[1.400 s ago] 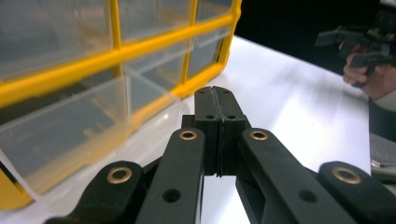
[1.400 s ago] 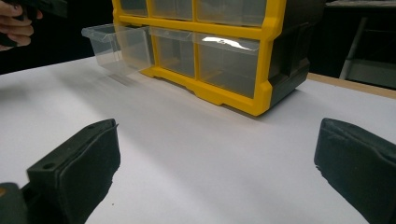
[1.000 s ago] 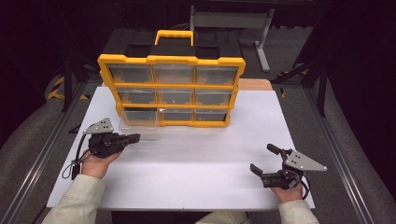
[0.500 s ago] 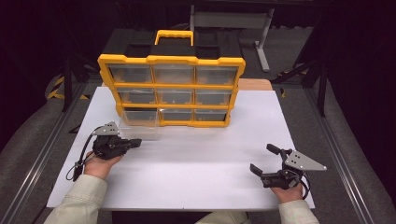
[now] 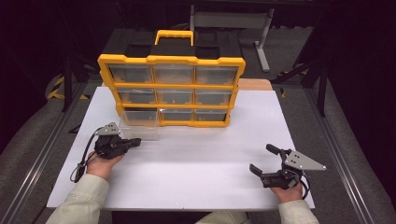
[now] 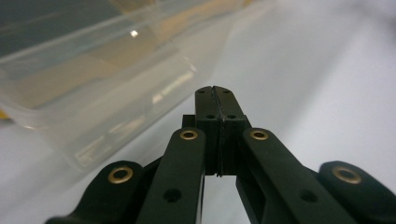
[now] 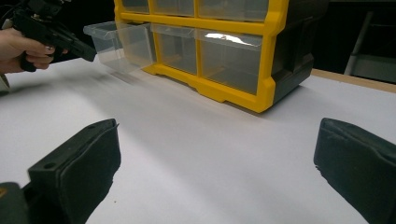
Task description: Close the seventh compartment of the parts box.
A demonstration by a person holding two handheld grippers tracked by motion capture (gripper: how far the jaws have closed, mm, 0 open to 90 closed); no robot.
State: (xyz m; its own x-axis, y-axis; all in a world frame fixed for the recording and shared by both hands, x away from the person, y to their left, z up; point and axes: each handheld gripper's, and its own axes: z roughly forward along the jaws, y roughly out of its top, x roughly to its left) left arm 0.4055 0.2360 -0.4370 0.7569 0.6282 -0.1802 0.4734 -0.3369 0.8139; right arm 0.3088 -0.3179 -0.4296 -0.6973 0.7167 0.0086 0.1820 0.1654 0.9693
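The left gripper (image 5: 136, 141) has its black jaws pressed together on nothing, and it has drawn back slightly toward the person, its tip now just clear of the clear plastic drawer (image 5: 139, 123). That drawer stays pulled out of the bottom-left slot of the yellow-framed organiser cabinet (image 5: 172, 88), so the pull looks finished. The right gripper (image 5: 264, 162) rests wide open on the white table (image 5: 201, 158).

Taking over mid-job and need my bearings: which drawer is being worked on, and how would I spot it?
Find the yellow organiser standing at the back of the white table, with its three rows of clear drawers. Go to the bottom row, left end. That drawer is the one pulled out towards the left gripper; its neighbours sit flush.
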